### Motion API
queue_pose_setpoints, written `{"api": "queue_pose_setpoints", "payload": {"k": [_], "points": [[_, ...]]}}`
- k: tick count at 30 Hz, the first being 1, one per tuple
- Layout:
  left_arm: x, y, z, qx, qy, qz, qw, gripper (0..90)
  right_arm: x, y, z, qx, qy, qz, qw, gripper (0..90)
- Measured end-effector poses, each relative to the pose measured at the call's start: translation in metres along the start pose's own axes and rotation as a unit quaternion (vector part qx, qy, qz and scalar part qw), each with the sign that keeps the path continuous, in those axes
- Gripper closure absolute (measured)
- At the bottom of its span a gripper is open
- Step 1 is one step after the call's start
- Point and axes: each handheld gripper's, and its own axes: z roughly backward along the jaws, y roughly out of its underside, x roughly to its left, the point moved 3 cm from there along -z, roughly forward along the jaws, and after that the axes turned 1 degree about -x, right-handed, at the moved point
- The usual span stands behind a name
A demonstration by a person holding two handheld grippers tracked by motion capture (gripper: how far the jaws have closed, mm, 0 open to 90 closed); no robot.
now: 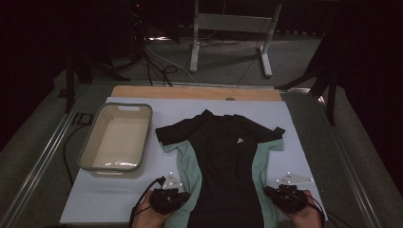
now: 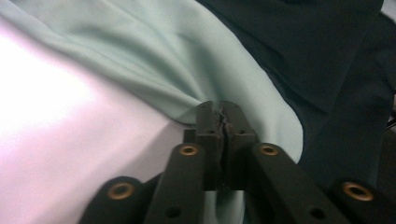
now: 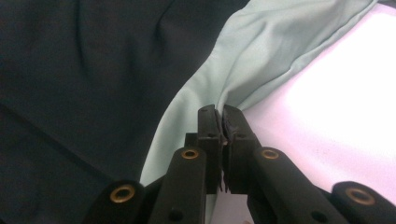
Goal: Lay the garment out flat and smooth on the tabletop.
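A black shirt with mint-green side panels lies flat, face up, on the pale mat, collar toward the far edge. My left gripper is at the shirt's lower left edge, shut on the mint-green panel; the cloth puckers at the jaw tips. My right gripper mirrors it at the lower right edge, shut on the green panel, which wrinkles toward the tips. A hand holds each gripper at the bottom of the high view.
An empty beige plastic tub stands on the mat left of the shirt. A wooden strip runs along the table's far edge. Cables and a white stand frame are on the floor beyond.
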Motion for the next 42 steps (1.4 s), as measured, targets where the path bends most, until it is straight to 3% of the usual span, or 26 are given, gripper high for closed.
{"api": "queue_pose_setpoints", "payload": {"k": [8,12,16,21,28,32,33,35,38,42], "points": [[0.020,0.003,0.019,-0.026,-0.033,0.031,0.9987,90.0,0.008,0.001,-0.001,0.002,0.000,0.012,0.9999,87.9],[0.029,0.011,0.028,-0.027,-0.033,0.050,0.9979,90.0,0.011,0.001,-0.001,0.002,-0.005,0.019,0.9998,87.9],[0.026,0.018,0.030,-0.018,-0.025,0.051,0.9982,90.0,0.016,0.002,-0.001,0.004,-0.009,0.027,0.9996,88.0],[0.018,0.019,0.027,-0.012,-0.017,0.043,0.9988,90.0,0.016,0.008,0.001,0.016,0.007,0.041,0.9990,88.3],[0.008,0.018,0.028,-0.009,-0.014,0.029,0.9995,90.0,0.006,0.020,0.012,0.018,0.020,0.023,0.9994,88.6],[0.008,0.017,0.032,-0.022,-0.006,0.032,0.9992,89.5,0.006,0.022,0.014,0.019,0.021,0.024,0.9993,88.5],[0.009,0.015,0.033,-0.038,0.005,0.033,0.9987,86.9,0.006,0.022,0.015,0.016,0.018,0.022,0.9995,87.4],[0.009,0.012,0.034,-0.060,0.014,0.036,0.9975,72.1,0.006,0.020,0.016,0.007,0.012,0.016,0.9998,77.0],[0.009,0.005,0.031,-0.071,0.022,0.042,0.9963,54.8,0.005,0.014,0.015,-0.006,0.006,0.003,1.0000,60.4],[0.010,-0.001,0.020,-0.065,0.021,0.045,0.9967,47.8,0.005,0.009,0.013,-0.011,0.004,-0.003,0.9999,58.4]]}}
